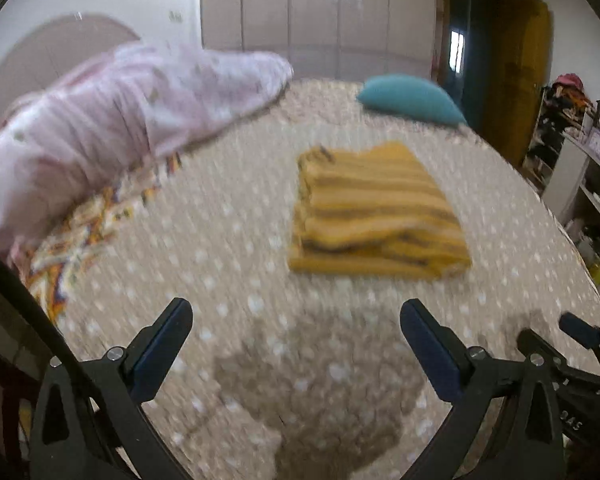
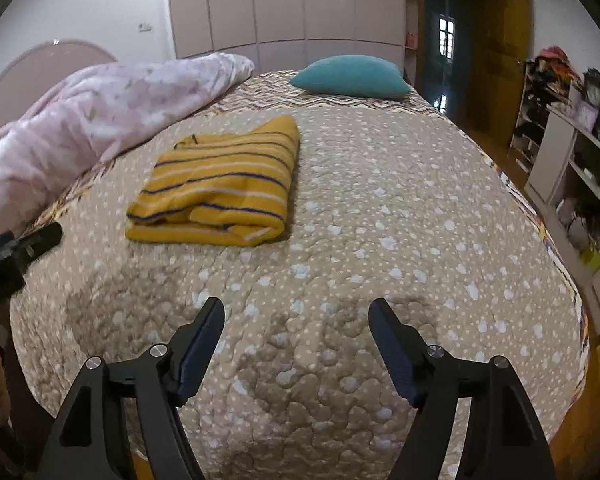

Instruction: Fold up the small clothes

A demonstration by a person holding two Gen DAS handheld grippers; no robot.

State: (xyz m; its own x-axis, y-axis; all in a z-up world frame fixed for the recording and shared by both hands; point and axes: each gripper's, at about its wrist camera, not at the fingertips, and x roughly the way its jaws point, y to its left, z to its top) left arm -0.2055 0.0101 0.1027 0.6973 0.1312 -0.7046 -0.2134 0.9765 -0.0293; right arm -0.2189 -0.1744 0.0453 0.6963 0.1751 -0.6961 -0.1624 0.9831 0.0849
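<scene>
Both tools gaping and empty, left tool (image 1: pixel 296 320), right tool (image 2: pixel 296 312), folded yellow striped garment (image 2: pixel 216 192) well ahead on quilt (image 2: pixel 380 220)

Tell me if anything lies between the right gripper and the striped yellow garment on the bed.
Nothing visible does. The right gripper hangs open over bare dotted bedspread, and only that quilt separates it from the folded striped yellow garment. The pink duvet and teal pillow lie beyond it.

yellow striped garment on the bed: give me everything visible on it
The garment is mustard-yellow knit with thin navy and white stripes. It is folded into a rough rectangle of several layers, with a rolled edge at the near side. It lies flat on the dotted beige quilt, apart from the pink duvet and teal pillow. No gripper touches it.
</scene>
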